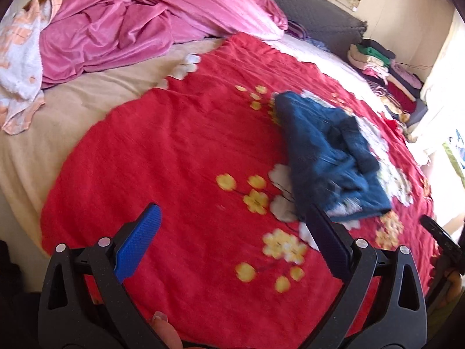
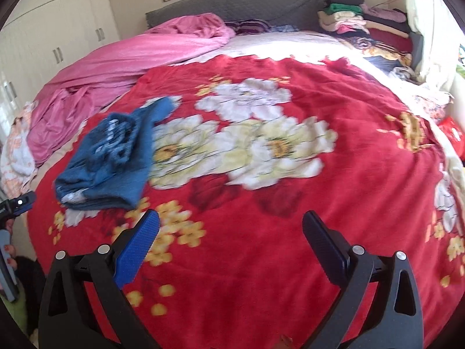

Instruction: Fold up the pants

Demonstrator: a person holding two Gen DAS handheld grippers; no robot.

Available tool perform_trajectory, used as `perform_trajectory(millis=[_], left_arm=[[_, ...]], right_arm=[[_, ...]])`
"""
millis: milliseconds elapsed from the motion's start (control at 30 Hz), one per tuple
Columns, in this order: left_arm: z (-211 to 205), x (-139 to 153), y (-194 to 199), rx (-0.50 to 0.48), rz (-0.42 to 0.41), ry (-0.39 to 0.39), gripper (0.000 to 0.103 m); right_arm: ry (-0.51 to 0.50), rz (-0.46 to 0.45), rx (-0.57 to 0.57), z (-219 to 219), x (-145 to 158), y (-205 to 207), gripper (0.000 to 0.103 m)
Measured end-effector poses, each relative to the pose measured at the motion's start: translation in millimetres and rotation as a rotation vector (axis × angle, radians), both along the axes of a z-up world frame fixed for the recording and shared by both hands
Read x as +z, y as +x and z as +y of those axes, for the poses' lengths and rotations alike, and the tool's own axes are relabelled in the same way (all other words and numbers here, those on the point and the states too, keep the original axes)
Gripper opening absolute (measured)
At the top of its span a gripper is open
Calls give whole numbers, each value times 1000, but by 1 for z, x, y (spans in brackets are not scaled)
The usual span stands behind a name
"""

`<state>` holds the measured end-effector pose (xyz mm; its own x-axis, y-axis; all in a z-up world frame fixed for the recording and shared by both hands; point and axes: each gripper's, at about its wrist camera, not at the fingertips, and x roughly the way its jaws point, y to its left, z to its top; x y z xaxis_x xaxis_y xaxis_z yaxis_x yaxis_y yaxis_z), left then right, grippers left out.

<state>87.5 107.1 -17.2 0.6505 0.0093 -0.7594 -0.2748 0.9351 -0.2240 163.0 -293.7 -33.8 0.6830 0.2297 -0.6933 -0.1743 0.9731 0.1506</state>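
Blue pants (image 1: 328, 157) lie in a rumpled, partly folded heap on the red flowered blanket (image 1: 180, 151). In the right wrist view the pants (image 2: 113, 157) lie at the left of the blanket (image 2: 334, 180). My left gripper (image 1: 232, 218) is open and empty, above the blanket, with the pants just beyond its right finger. My right gripper (image 2: 231, 226) is open and empty, to the right of the pants and apart from them. The left gripper's tip (image 2: 20, 203) shows at the left edge of the right wrist view.
A pink quilt (image 1: 139, 26) and a white-and-orange towel (image 1: 17, 58) lie bunched at the bed's far left. Stacked folded clothes (image 2: 366, 26) sit at the far right by the grey headboard (image 2: 232, 3). White wardrobes (image 2: 58, 29) stand to the left.
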Motion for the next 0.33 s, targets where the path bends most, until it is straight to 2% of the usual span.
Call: perform_trajectory(millis=[100,200,267,333], left_arm=[[45,-7,40,94,76,26,93],[93,-16,88,217,161,148,93],[119,-23,116,246,192,159,93],[143,-38,142,270,226,156,93]], right_arm=[[-25,21,-130,-60,2,32,98],[-67,33,-292,-127,1,67,98],[-90,71,-388,-170,-6,95,98],[-116,115,-430,-205,-23,127,98]])
